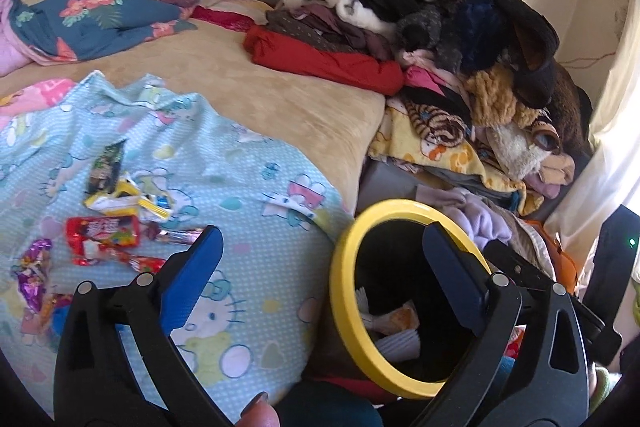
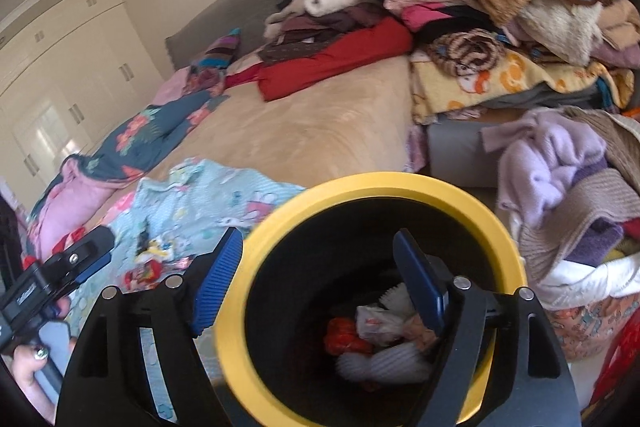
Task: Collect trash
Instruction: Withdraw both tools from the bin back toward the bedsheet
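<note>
A black bin with a yellow rim (image 1: 340,291) stands beside the bed, holding white paper cups (image 2: 384,359), a red wrapper (image 2: 344,339) and pale wrappers. Candy wrappers lie on the light blue cartoon blanket (image 1: 248,187): a red one (image 1: 104,237), a yellow-white one (image 1: 124,201), a dark one (image 1: 106,167) and a purple one (image 1: 34,273). My left gripper (image 1: 322,231) is open and holds nothing, with one finger over the blanket and the other over the bin mouth. My right gripper (image 2: 318,235) is open and holds nothing; its fingers straddle the bin's rim (image 2: 360,187) from above.
A tall pile of clothes (image 1: 440,39) covers the bed's far right side. More laundry fills a basket (image 2: 592,291) right of the bin. A floral quilt (image 1: 92,23) lies at the back left. A hand holds the left gripper's handle (image 2: 44,291).
</note>
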